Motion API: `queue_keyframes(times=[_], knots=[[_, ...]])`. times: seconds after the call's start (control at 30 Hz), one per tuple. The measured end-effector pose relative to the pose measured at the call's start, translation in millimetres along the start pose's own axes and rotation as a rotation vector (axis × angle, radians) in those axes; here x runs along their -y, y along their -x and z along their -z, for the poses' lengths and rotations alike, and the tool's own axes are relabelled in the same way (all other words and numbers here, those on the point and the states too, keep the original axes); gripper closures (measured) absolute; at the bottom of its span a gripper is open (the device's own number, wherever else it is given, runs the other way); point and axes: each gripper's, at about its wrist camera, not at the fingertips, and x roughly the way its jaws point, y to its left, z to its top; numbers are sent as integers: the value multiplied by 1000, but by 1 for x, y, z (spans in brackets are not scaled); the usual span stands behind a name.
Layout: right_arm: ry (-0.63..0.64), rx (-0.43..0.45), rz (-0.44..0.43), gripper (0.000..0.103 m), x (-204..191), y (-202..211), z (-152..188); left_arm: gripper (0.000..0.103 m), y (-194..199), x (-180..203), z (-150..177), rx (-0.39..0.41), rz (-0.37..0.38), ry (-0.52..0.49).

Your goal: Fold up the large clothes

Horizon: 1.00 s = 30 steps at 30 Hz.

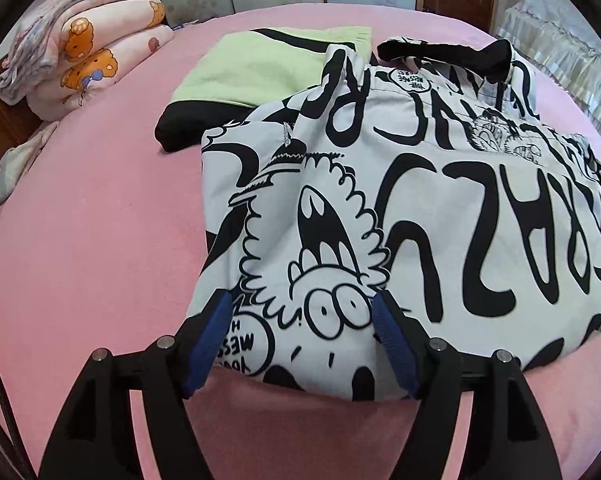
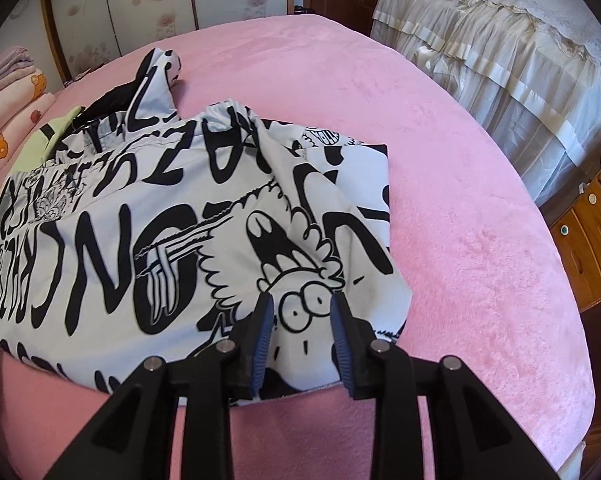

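The printed jacket (image 1: 400, 184) sprawls over the centre and right of the pink bed (image 1: 92, 240) in the left view; it looks light, floppy and slick, so I'd pinch it at a hem or seam, not mid-panel. A green-and-black garment (image 1: 268, 64) sits partly under it at upper centre and could drag along, while the folded quilts (image 1: 84, 56) at upper left are well apart. Left gripper (image 1: 300, 344) gapes wide and right gripper (image 2: 300, 332) stands part open, cloth between the fingers, neither pinching.

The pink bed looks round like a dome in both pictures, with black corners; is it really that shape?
Likely not: in both wrist views the fisheye lens bends the pink plush bed cover and darkens the corners. Left wrist view: the white cartoon-print garment blurs slightly at right. Right wrist view: soft, even daylight.
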Motion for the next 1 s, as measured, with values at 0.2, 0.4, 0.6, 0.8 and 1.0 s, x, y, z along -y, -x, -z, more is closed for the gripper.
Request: queue_keyframes(times=[0.2,0.4,0.6,0.8,1.0], knots=[[8,-15,-30,74,-12,14,1,28,14,2,6,-42,49,-1],[22,-134,-48,74,-32,15,-1,25,18,9,-3,-167,114,-7],[50,-242,-110,74,-66,10,-32,25,34,25,-58,-139,132,-67],[121,-126,-141,74,-120,21,-112,25,25,59,-149,-62,120,-82],[134,31,-200,74,-182,-1,-211,25,-16,93,-240,-13,106,-50]])
